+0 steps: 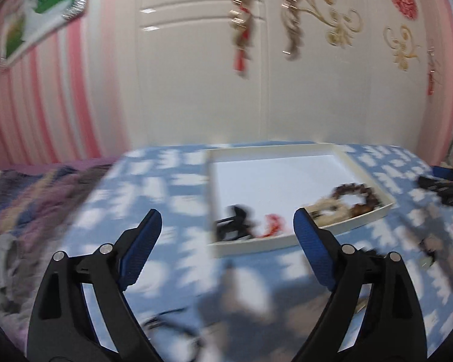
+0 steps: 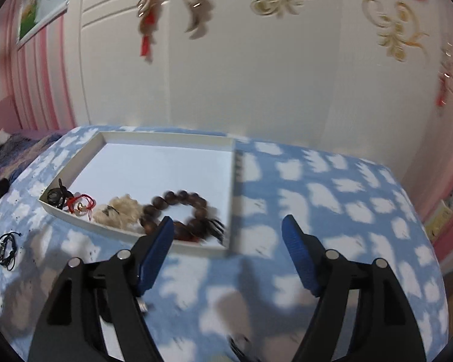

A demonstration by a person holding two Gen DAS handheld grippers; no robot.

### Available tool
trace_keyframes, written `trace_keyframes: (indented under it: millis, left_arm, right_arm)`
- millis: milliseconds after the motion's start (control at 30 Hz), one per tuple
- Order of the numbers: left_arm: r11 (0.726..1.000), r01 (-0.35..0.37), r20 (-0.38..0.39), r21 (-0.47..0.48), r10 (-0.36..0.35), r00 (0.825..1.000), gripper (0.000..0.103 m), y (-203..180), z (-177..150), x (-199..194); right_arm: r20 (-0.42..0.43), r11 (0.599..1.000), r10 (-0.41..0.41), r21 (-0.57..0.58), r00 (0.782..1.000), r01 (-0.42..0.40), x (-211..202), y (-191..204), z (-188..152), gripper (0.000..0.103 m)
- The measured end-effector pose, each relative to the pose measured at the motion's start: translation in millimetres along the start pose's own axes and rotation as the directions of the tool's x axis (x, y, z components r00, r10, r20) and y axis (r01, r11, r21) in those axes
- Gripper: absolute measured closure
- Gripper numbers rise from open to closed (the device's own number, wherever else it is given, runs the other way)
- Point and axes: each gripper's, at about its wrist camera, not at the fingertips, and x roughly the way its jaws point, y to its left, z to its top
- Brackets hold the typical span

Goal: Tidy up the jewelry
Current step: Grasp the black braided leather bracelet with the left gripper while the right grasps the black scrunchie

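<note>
A white shallow tray (image 2: 111, 140) lies on the blue and white cloth; it also shows in the left wrist view (image 1: 359, 169). Along its near edge lie a black piece (image 2: 56, 195), a red cord piece (image 2: 81, 204), a cream fuzzy piece (image 2: 122, 209) and a brown bead bracelet (image 2: 178, 208). A black cord piece (image 2: 6, 246) lies on the cloth left of the tray. My left gripper (image 1: 228, 220) is open and empty above the cloth, in front of the tray. My right gripper (image 2: 228, 226) is open and empty at the tray's near right corner.
The table stands against a cream wardrobe (image 2: 256, 75) with hanging red ornaments (image 2: 146, 15). A bed with a patterned blanket (image 1: 30, 199) lies to the left. Dark objects (image 1: 447, 187) sit at the right edge in the left wrist view. Blurred dark cords (image 1: 172, 325) lie near the left gripper.
</note>
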Motion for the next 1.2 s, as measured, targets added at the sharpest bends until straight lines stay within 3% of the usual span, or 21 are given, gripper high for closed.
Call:
trace_keyframes:
  millis: [233,400,567,800,900,967,1033,1100,1167,1200]
  left_arm:
    - [0.993,-0.102,-0.073,-0.06,0.097,0.993,0.011,69.4,-52.9,-21.5]
    - [0.989,-0.093,-0.143,-0.115,0.076,0.987,0.011,88.5,-84.3,-14.7]
    - [0.99,-0.097,-0.168,-0.105,0.079,0.983,0.011,85.2,-86.0,-8.5]
    - [0.998,-0.06,-0.258,-0.026,0.051,0.965,0.013,66.8,-88.6,10.7]
    - [0.998,-0.053,-0.311,-0.025,0.042,0.949,0.021,67.2,-91.6,21.2]
    - [0.999,-0.035,-0.35,-0.024,0.025,0.936,0.037,66.2,-93.9,29.0]
    - [1.0,-0.019,-0.375,0.006,0.02,0.927,0.046,59.7,-95.4,34.8]
    - [1.0,-0.004,-0.372,0.029,0.015,0.928,0.054,54.1,-95.1,34.4]
    - [0.999,0.006,-0.367,0.031,0.006,0.93,0.065,52.8,-94.7,33.2]
    - [1.0,0.01,-0.362,0.028,0.001,0.932,0.078,53.0,-94.3,31.8]
  right_arm:
    - [-0.013,0.993,0.036,0.112,0.999,-0.035,-21.1,-16.3,-46.9,0.029]
    - [-0.043,0.987,0.095,0.136,0.995,-0.088,-17.0,5.7,-62.6,0.031]
    - [-0.101,0.991,0.11,0.084,0.989,-0.102,-0.3,49.1,-63.8,0.042]
    - [-0.184,0.994,0.112,0.033,0.977,-0.107,32.3,86.7,-67.1,0.043]
    - [-0.225,0.996,0.091,0.012,0.97,-0.091,43.9,93.4,-74.2,0.043]
    - [-0.252,0.996,0.082,-0.002,0.964,-0.086,51.1,96.1,-79.6,0.046]
    - [-0.251,0.997,0.077,-0.011,0.965,-0.082,51.8,96.6,-77.8,0.058]
    - [-0.25,0.996,0.082,-0.018,0.965,-0.089,53.5,97.6,-76.6,0.072]
    - [-0.239,0.995,0.095,0.002,0.966,-0.097,52.2,93.5,-76.5,0.079]
    - [-0.231,0.995,0.1,0.013,0.968,-0.1,51.0,90.8,-76.3,0.082]
